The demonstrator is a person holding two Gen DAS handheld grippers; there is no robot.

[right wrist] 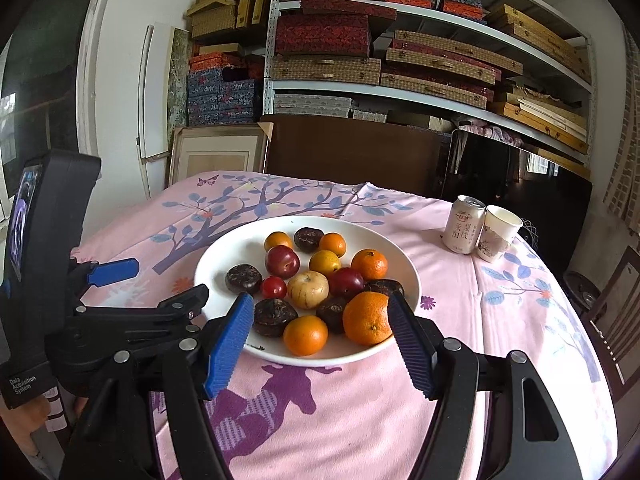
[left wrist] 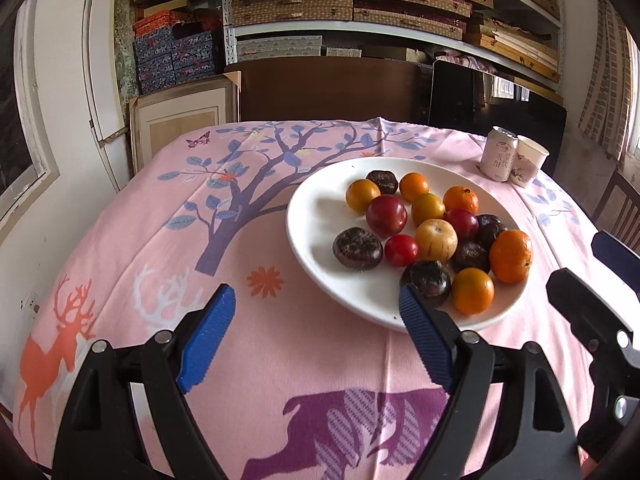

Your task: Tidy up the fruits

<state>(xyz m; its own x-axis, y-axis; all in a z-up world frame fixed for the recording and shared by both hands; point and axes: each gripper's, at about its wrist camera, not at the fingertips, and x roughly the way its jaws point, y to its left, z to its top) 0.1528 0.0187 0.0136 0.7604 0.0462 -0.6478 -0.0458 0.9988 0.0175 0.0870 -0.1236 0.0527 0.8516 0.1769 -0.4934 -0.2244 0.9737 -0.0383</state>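
A white plate (left wrist: pixel 316 216) on the pink tablecloth holds several fruits: oranges (left wrist: pixel 511 255), red plums (left wrist: pixel 386 215), dark brown fruits (left wrist: pixel 357 248), a pale yellow one (left wrist: pixel 436 239). My left gripper (left wrist: pixel 316 320) is open and empty, above the cloth at the plate's near left rim. In the right wrist view the plate (right wrist: pixel 224 256) sits ahead. My right gripper (right wrist: pixel 320 328) is open and empty at the plate's near rim, with a large orange (right wrist: pixel 366 318) by its right finger. The left gripper's fingers (right wrist: pixel 114 271) show at the left.
A drink can (right wrist: pixel 462 224) and a paper cup (right wrist: pixel 498 232) stand at the table's far right. A brown board, a picture frame (right wrist: pixel 218 156) and shelves of boxes (right wrist: pixel 400 60) stand behind the table. A wooden chair (right wrist: pixel 616 320) is at the right.
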